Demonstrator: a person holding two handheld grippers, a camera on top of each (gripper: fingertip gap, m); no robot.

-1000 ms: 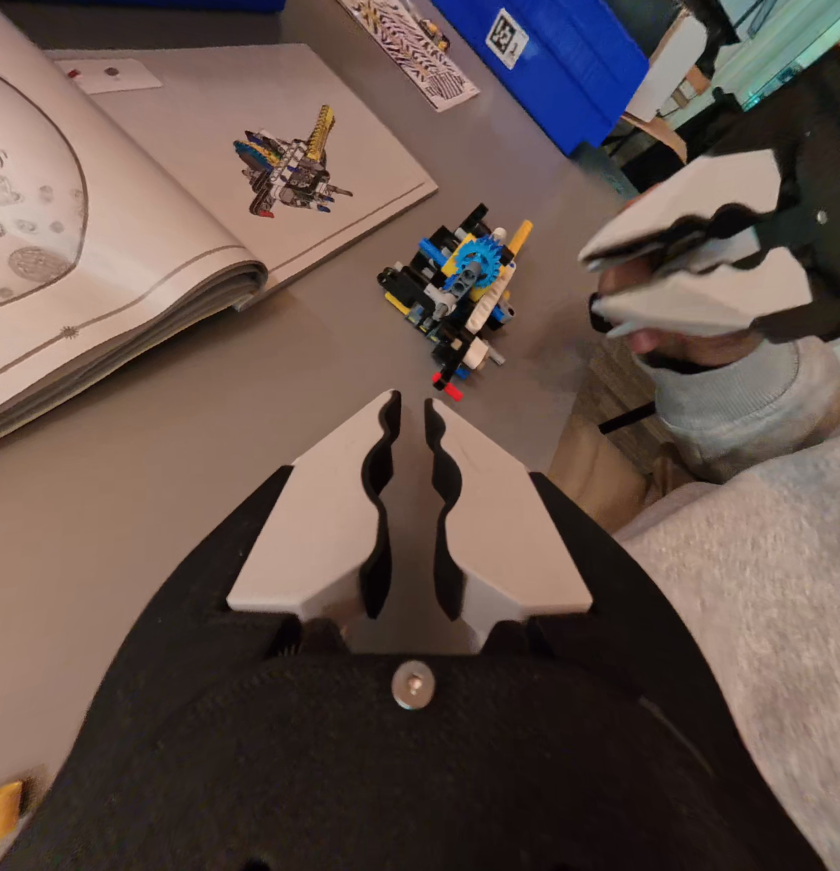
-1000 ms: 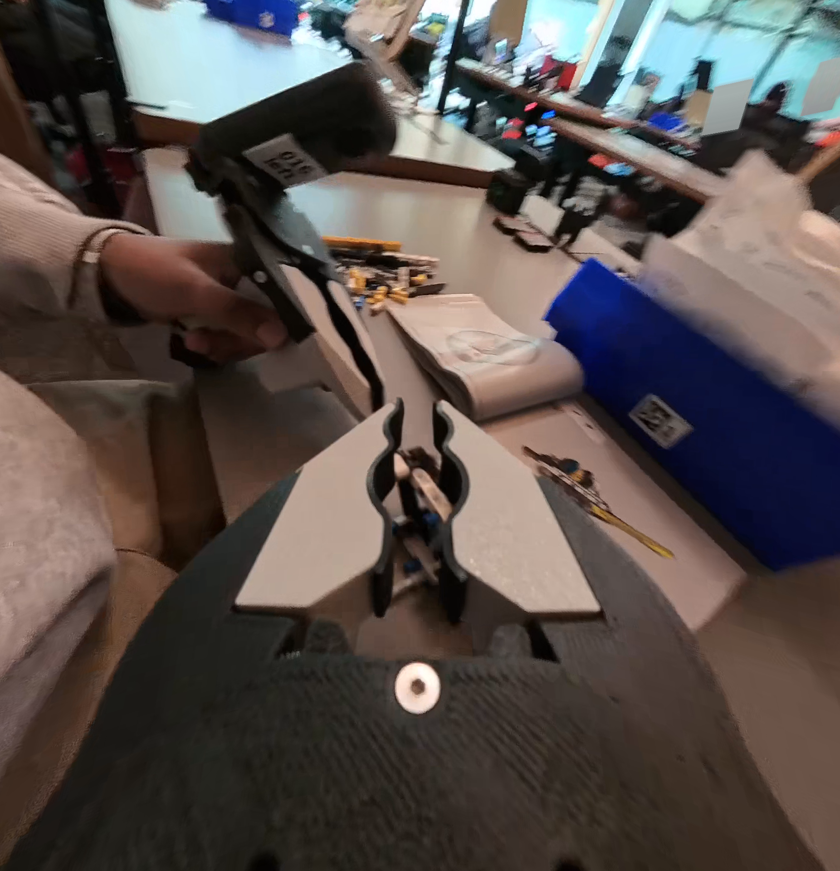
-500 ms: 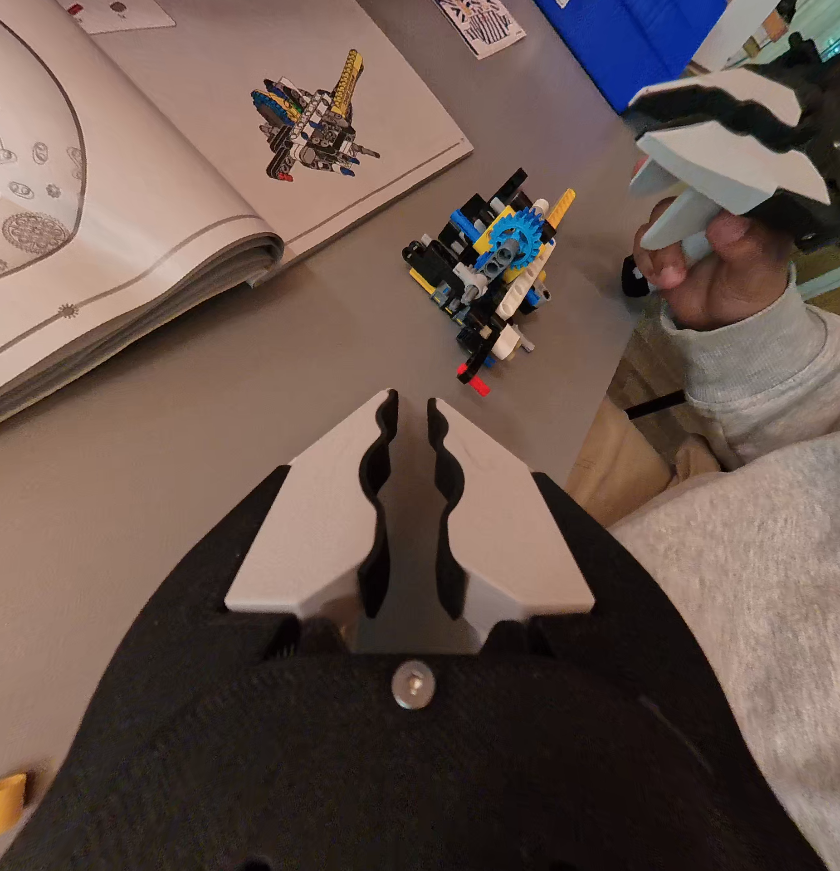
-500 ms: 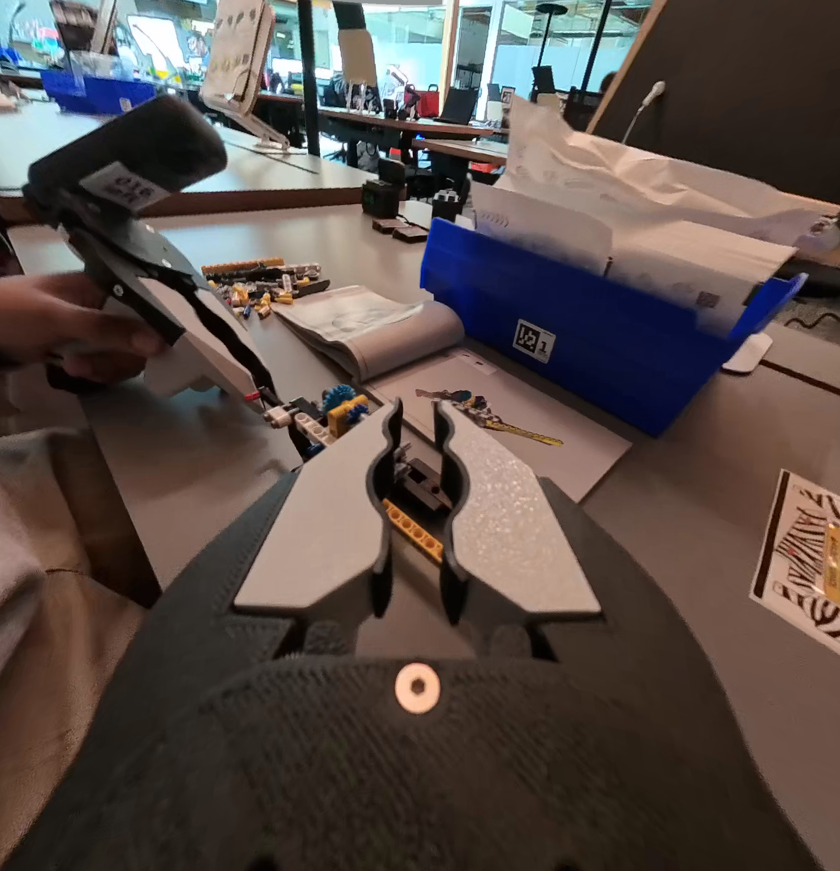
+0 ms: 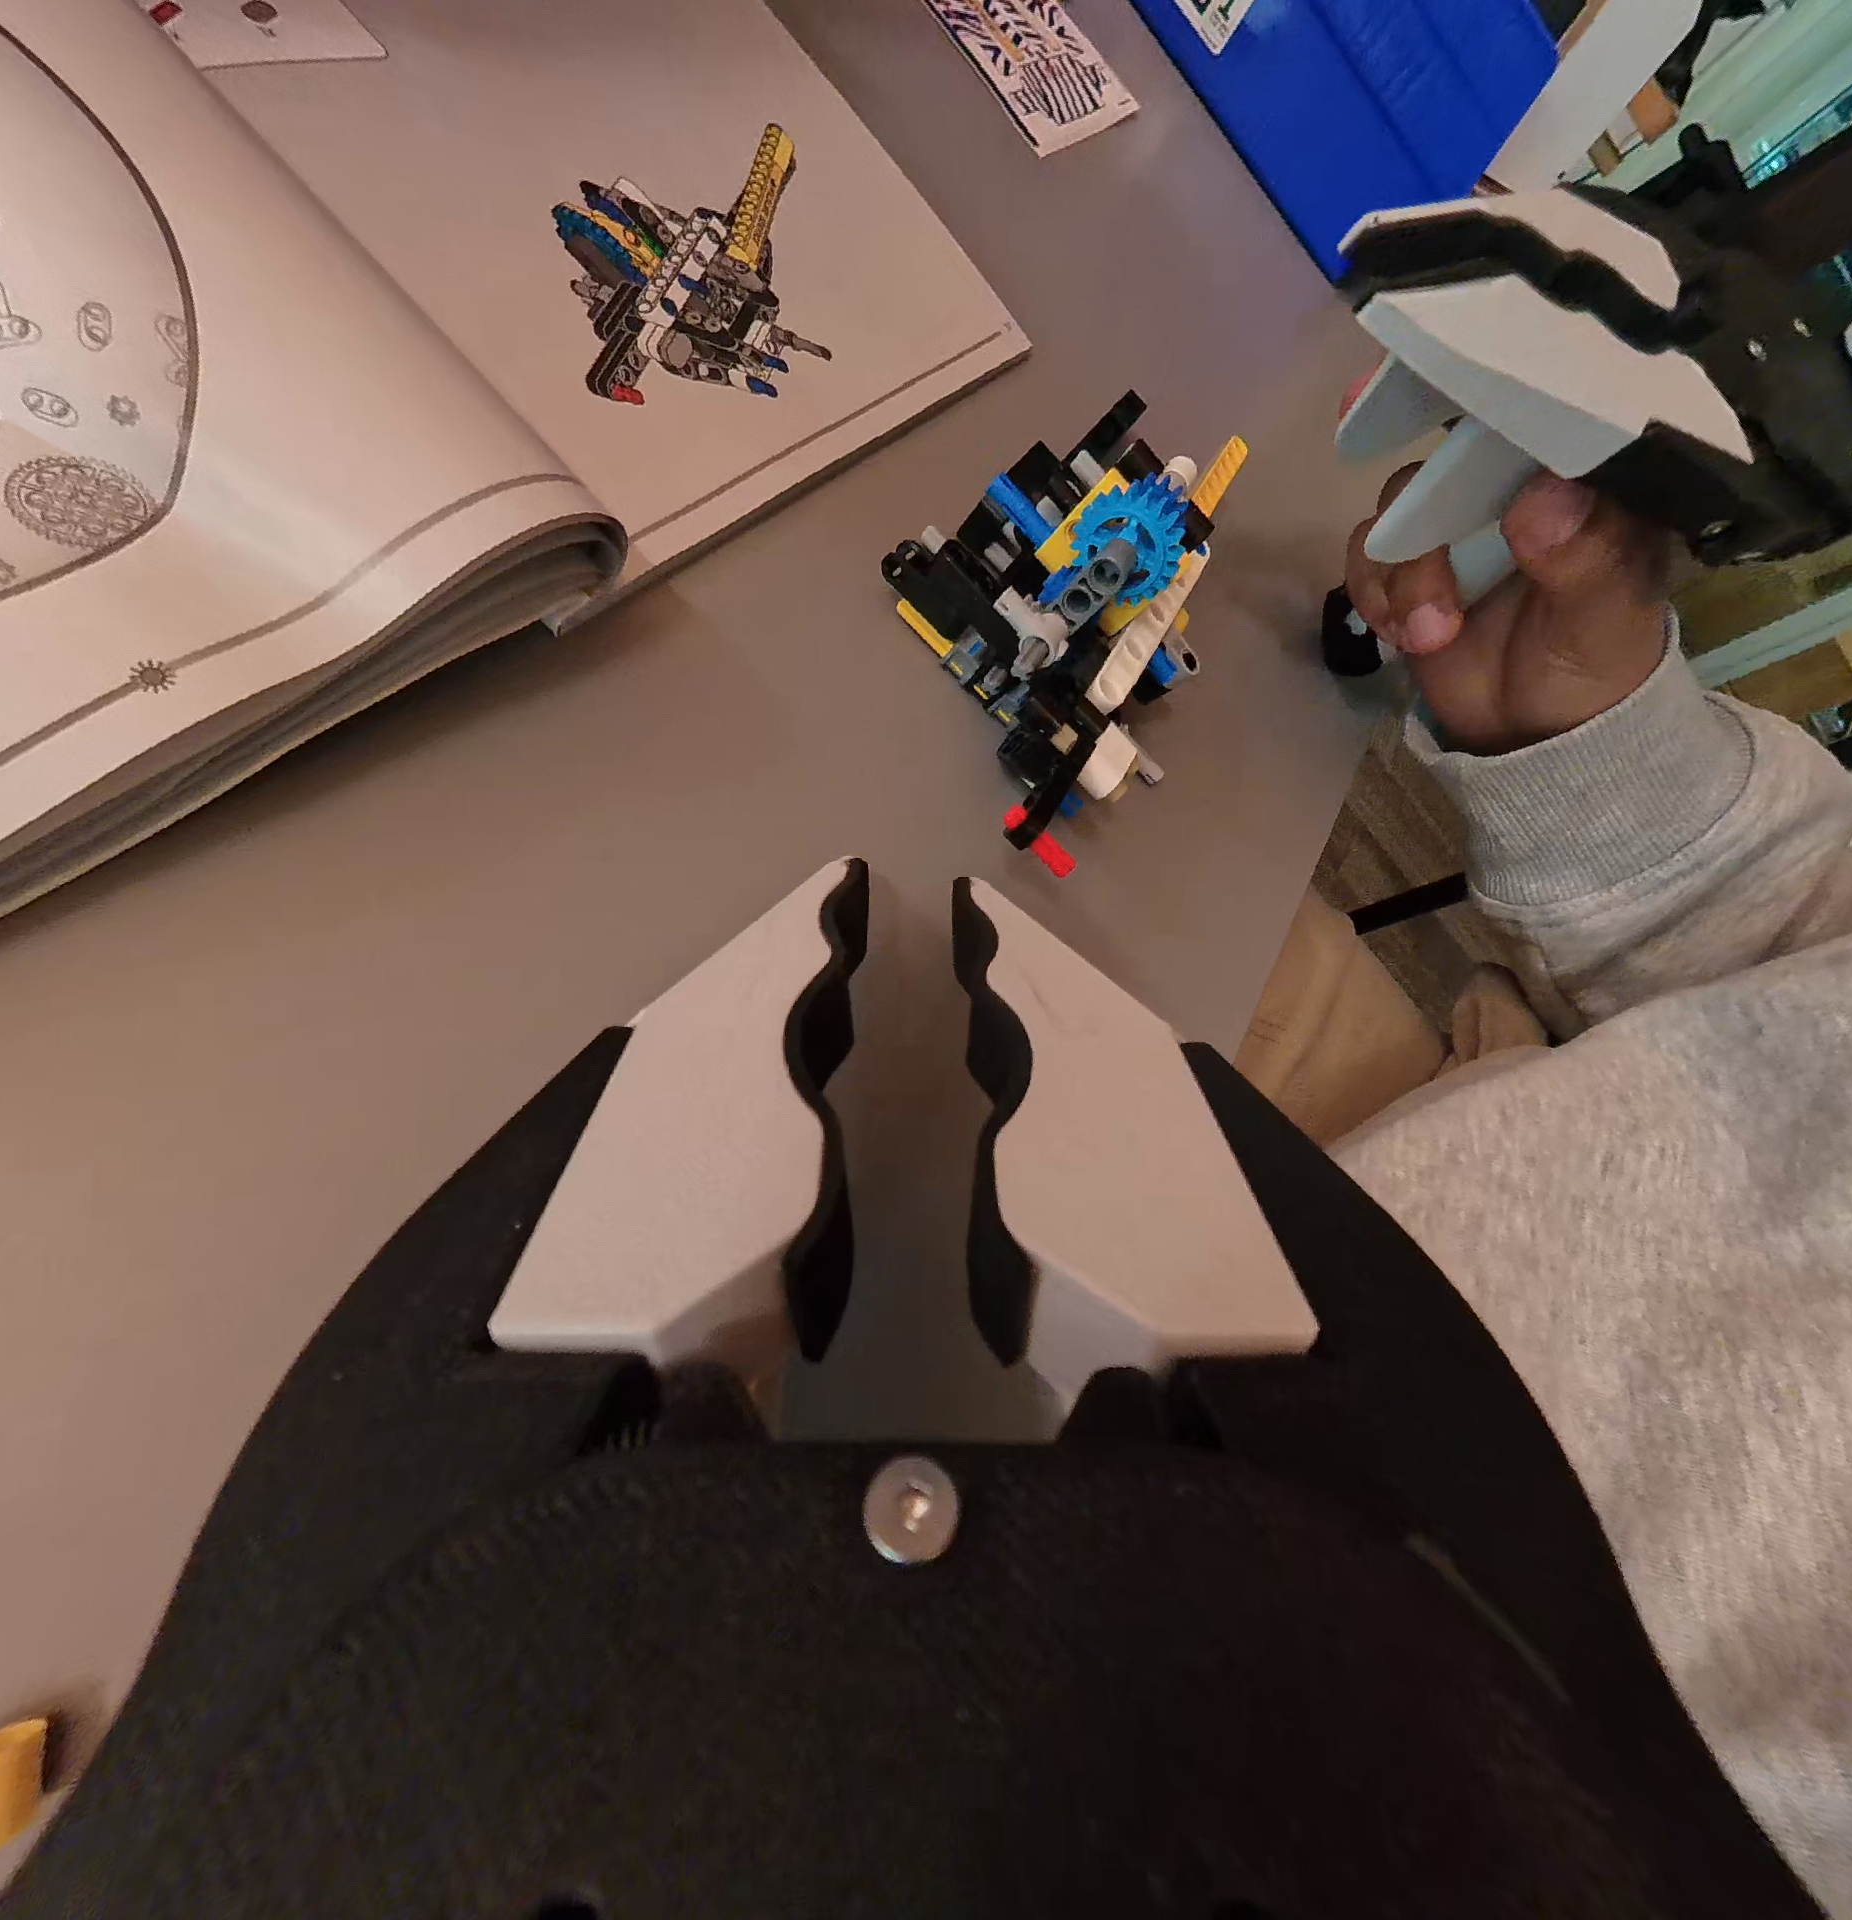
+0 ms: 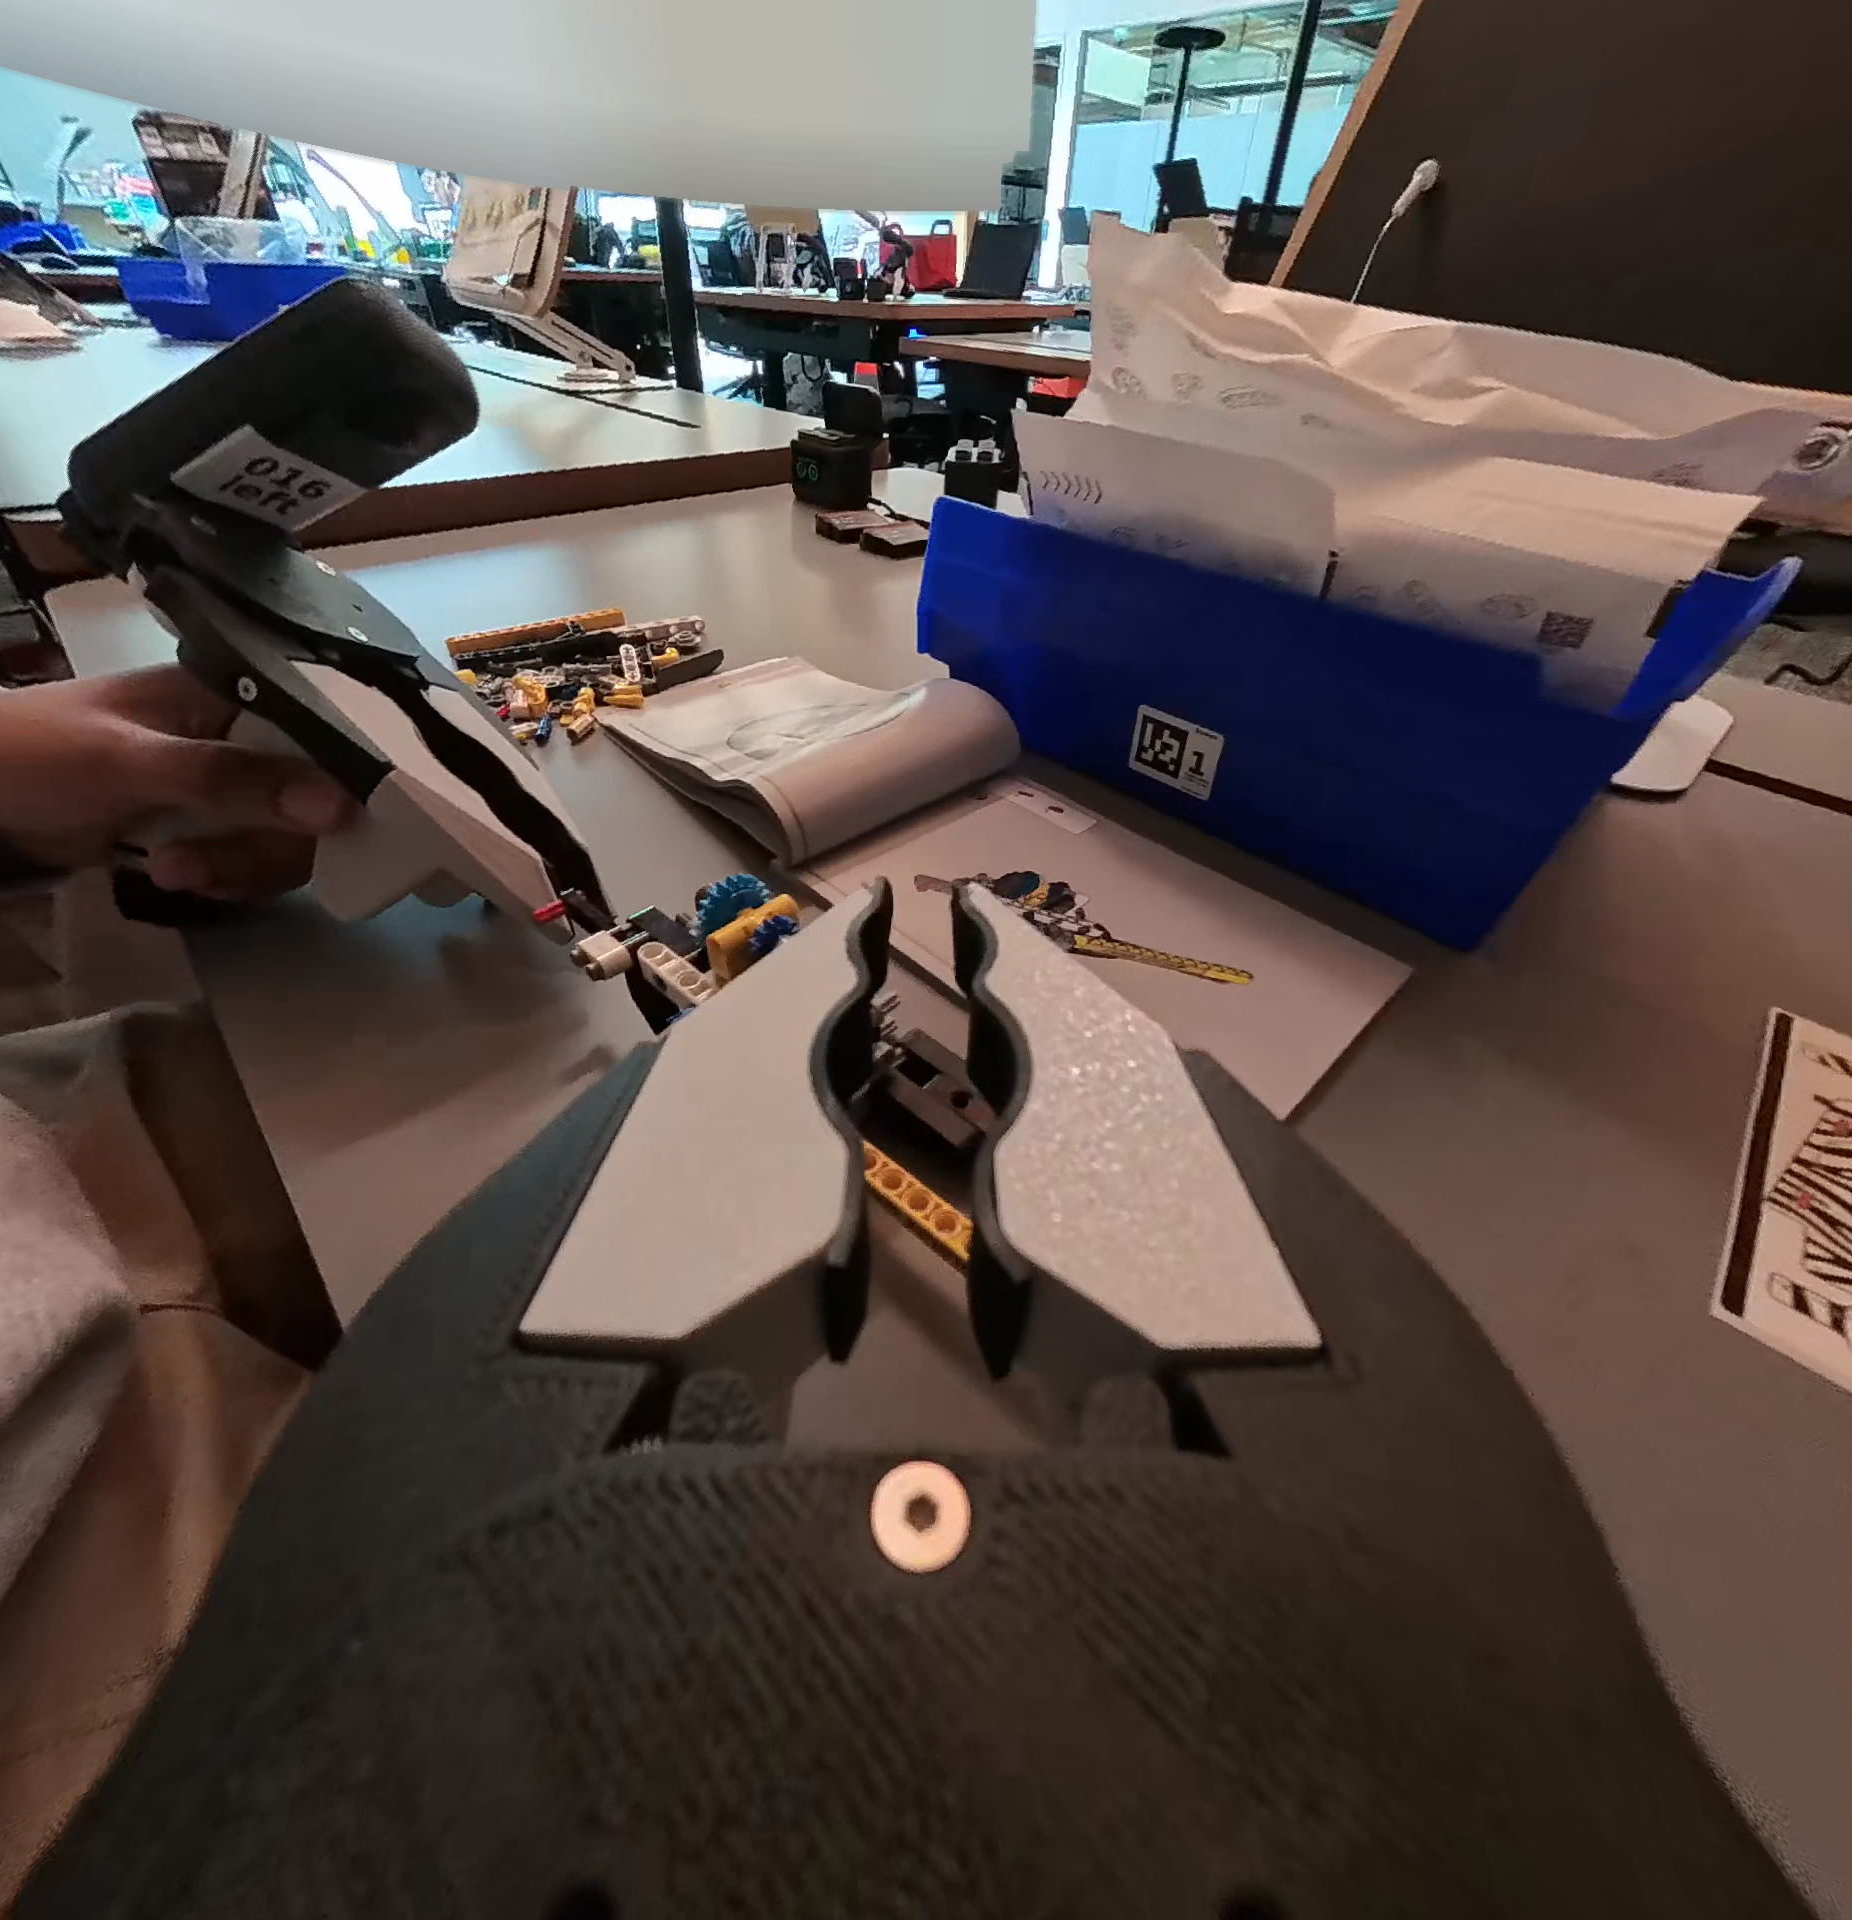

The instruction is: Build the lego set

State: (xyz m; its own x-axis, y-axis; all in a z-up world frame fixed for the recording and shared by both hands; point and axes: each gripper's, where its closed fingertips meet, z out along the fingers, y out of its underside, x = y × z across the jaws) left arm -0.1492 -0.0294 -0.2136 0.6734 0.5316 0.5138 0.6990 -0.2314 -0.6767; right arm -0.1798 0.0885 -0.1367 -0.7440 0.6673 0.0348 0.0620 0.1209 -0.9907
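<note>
Standing slightly apart, the left gripper's (image 5: pixel 906 883) jaws hold nothing and hover above bare table (image 5: pixel 382 1039), its tips near the model's red pin. The right gripper's (image 6: pixel 922 914) jaws are likewise a narrow gap apart; model parts show through that gap, but nothing looks clamped.

The model (image 5: pixel 1078 613), a small cluster of black, yellow, white and blue parts with a blue gear (image 5: pixel 1130 535) on top, sits on the table just beside the open manual (image 5: pixel 465 343). Loose pieces (image 6: pixel 579 675) lie well beyond, and a blue bin (image 6: pixel 1317 727) stands behind the manual.

It is probably light and stiff, yet pins and the gear could pop off. The black frame beams look the safest hold, not the gear or thin axles.
</note>
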